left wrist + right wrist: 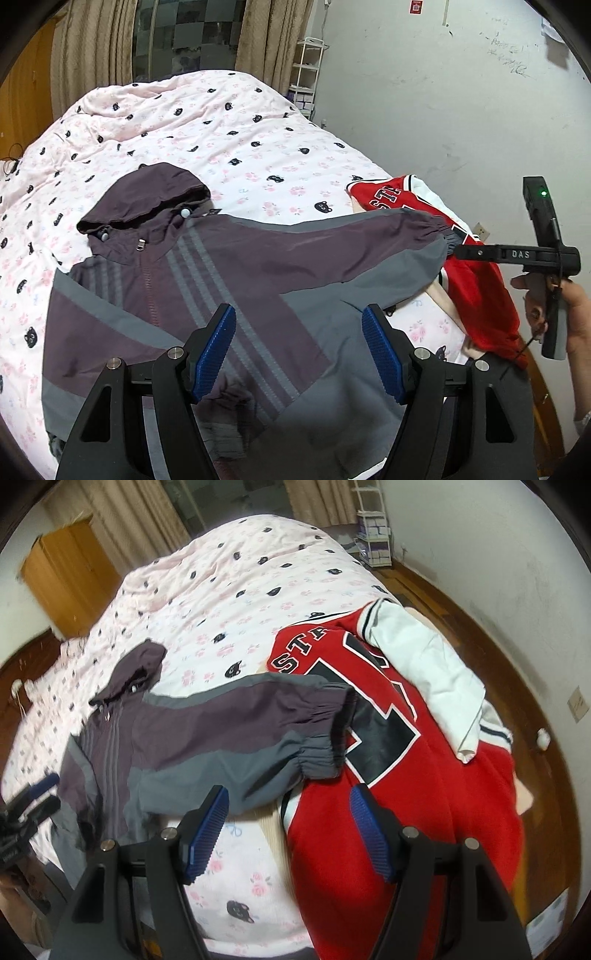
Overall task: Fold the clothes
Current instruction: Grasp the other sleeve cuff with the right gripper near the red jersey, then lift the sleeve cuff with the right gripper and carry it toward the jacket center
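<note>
A purple and grey hooded jacket (pixel 229 280) lies face up on the bed, zipper closed, hood toward the far end. Its sleeve (pixel 240 720) stretches right, with the cuff lying on a red jersey (pixel 424 782). A folded white garment (pixel 436 672) rests on the jersey. My left gripper (pixel 299 350) is open and empty, hovering over the jacket's lower body. My right gripper (pixel 290 830) is open and empty, just short of the sleeve cuff; it also shows in the left wrist view (pixel 465 253) at the cuff.
The bed has a pink quilt (pixel 207 122) with flowers and black cat faces. A white wall (pixel 443 92) and wooden floor (pixel 498 627) run along the right. A white shelf rack (pixel 306 74) stands by the curtains. A wooden cabinet (pixel 70 576) stands at the far left.
</note>
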